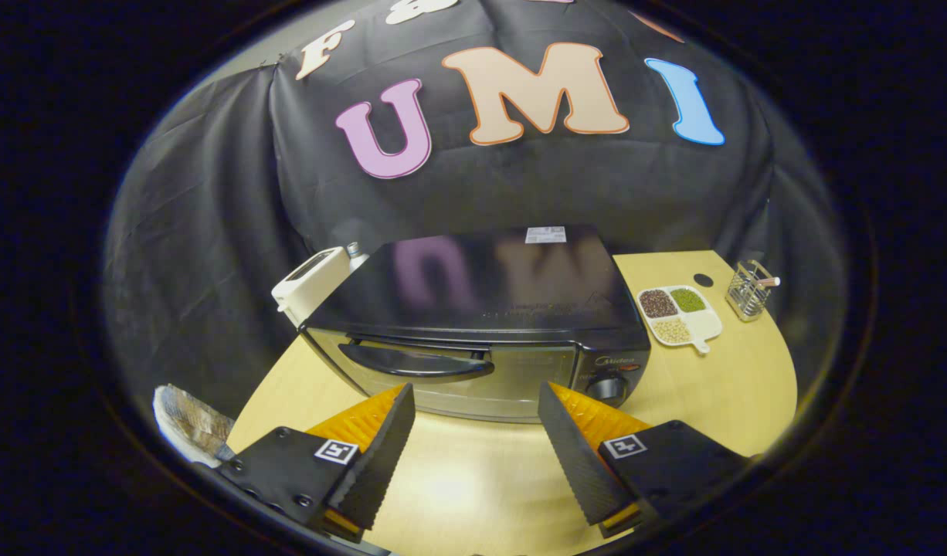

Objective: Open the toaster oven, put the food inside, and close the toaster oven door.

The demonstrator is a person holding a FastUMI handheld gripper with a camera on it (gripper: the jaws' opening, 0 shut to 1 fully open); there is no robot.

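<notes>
ridged wedge fingers of the tool (477, 421) stand wide apart with nothing between them, above bare yellow bench (721, 401). just beyond sits the toaster oven (481, 340), boxy, glossy dark top, brushed metal door (442, 374) shut, curved handle (415, 363) facing the tool as if for a pull. foil-wrapped food (188, 425), i'd guess, lies at the lower left.

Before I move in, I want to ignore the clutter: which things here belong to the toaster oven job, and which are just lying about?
Job:
toaster oven, door shut
door handle, just ahead of the open gripper
foil-lined item beside the fingers, possibly the food

Lying about:
divided dish of beans
wire holder
white appliance behind the oven
</notes>
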